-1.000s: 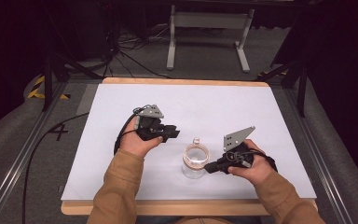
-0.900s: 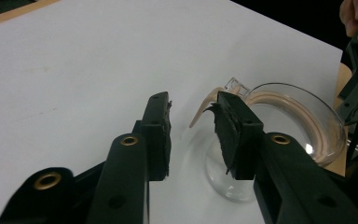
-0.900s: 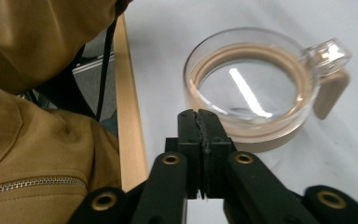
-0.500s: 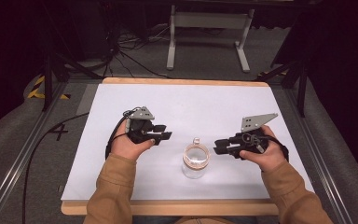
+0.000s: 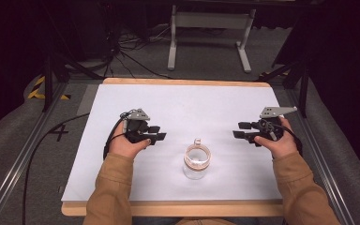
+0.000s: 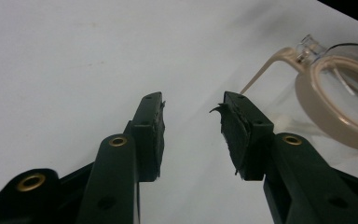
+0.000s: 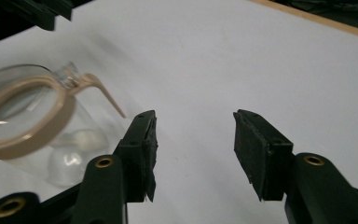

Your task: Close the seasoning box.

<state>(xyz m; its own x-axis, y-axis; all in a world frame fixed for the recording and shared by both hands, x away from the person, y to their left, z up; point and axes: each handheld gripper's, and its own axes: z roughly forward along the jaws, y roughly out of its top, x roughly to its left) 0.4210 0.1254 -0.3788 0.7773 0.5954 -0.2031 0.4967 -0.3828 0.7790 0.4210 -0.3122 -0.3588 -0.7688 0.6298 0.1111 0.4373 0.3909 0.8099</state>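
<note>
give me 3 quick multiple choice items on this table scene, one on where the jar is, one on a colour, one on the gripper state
1. Where does the glass jar stand?
A. between the two grippers, nearer the person
B. at the table's far edge
C. on the floor

2. What colour is the jar's rim band?
A. blue
B. beige
C. green

3. How are the left gripper and right gripper?
A. both open, holding nothing
B. both shut on the jar
C. one shut

Answers: 1 A, the high view shows it between both hands; 2 B, beige ring visible; 3 A, white table shows between each pair of jaws.
</note>
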